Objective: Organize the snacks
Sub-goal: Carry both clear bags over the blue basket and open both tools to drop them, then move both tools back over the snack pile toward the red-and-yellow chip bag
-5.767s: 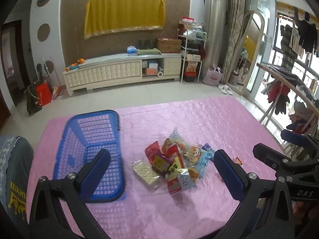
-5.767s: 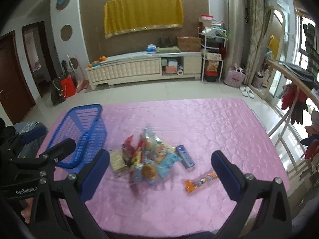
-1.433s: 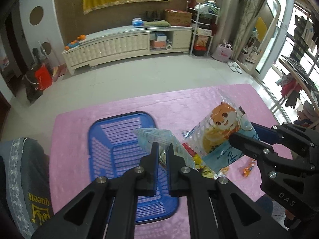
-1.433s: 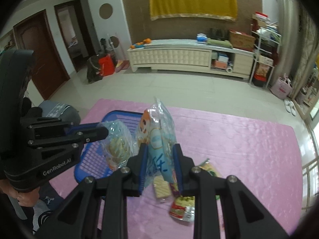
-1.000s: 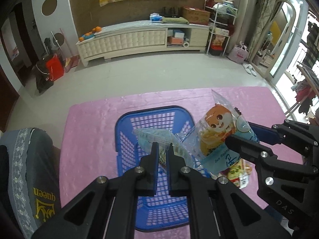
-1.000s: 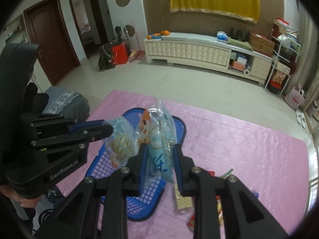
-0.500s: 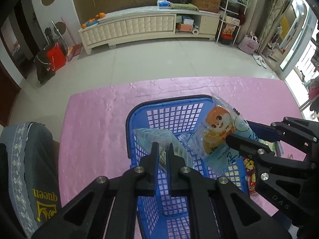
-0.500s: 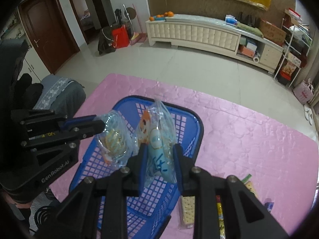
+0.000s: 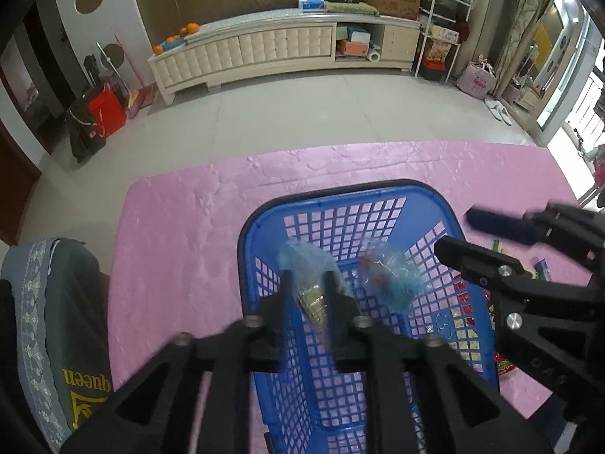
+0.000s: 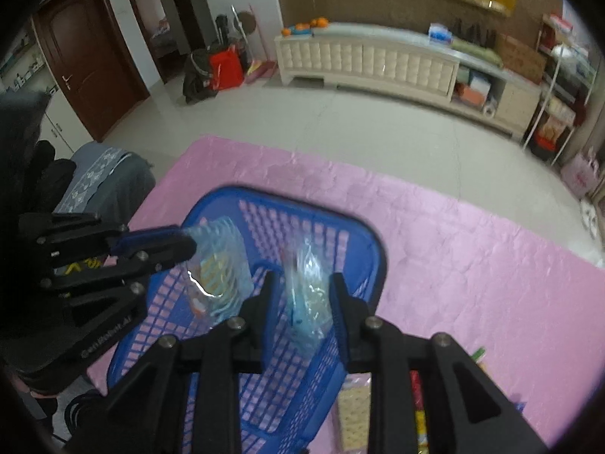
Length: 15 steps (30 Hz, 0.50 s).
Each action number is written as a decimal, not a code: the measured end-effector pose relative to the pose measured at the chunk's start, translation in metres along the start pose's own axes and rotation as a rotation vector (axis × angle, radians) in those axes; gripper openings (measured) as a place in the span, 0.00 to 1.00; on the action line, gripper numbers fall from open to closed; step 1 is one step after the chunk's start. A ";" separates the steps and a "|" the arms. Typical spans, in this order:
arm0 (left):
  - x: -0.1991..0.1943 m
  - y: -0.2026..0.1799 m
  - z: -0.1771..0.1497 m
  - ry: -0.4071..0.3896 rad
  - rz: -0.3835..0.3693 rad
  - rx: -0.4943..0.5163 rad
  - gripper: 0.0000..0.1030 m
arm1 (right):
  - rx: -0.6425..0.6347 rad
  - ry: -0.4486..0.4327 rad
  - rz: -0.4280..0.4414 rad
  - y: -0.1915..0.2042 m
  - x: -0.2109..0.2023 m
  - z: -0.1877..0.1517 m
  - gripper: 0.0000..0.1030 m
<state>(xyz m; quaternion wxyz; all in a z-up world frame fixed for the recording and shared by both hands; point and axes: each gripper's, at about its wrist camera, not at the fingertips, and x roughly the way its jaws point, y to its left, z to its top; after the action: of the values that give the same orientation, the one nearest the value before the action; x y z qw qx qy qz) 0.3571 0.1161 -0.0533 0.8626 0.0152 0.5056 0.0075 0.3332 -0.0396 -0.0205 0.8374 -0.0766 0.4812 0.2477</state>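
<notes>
The blue plastic basket (image 9: 340, 189) (image 10: 302, 204) sits on the pink tablecloth (image 9: 181, 246), right under both grippers. My left gripper (image 9: 307, 295) (image 10: 191, 244) hangs over it and its jaws are opening. A clear cracker packet (image 9: 312, 302) (image 10: 219, 265) lies loose and blurred between them. My right gripper (image 10: 302, 287) (image 9: 453, 230) is beside it, jaws also opening. The blue cartoon snack bag (image 10: 306, 299) (image 9: 385, 276) is slipping down between its fingers into the basket.
More snack packets lie on the cloth right of the basket: a red one (image 9: 503, 363), a blue wrapper (image 9: 540, 268) and a cracker pack (image 10: 353, 412). A chair with a grey cover (image 9: 56, 321) stands at the table's left edge. Bare floor lies beyond the far edge.
Both grippers came down over the basket carrying their packets. Their jaws, shut on the packets half a second ago, have now parted, and both packets blur as they slip down.
</notes>
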 end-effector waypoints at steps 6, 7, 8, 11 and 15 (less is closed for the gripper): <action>-0.024 -0.007 -0.006 -0.072 0.043 0.037 0.49 | 0.022 -0.020 -0.043 -0.007 -0.019 -0.001 0.75; -0.031 -0.009 -0.008 -0.078 0.048 0.040 0.51 | 0.030 -0.018 -0.042 -0.008 -0.022 -0.003 0.75; -0.034 -0.010 -0.009 -0.082 0.051 0.041 0.51 | 0.041 -0.018 -0.040 -0.009 -0.027 -0.005 0.75; -0.049 -0.014 -0.015 -0.094 0.052 0.041 0.51 | 0.068 -0.037 -0.045 -0.012 -0.044 -0.009 0.75; -0.072 -0.017 -0.023 -0.111 0.043 0.038 0.52 | 0.074 -0.060 -0.058 -0.014 -0.074 -0.016 0.75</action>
<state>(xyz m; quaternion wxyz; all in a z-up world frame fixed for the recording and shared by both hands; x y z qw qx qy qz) 0.3020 0.0980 -0.0026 0.8885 0.0427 0.4565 0.0157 0.2968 -0.0830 0.0319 0.8605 -0.0520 0.4623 0.2079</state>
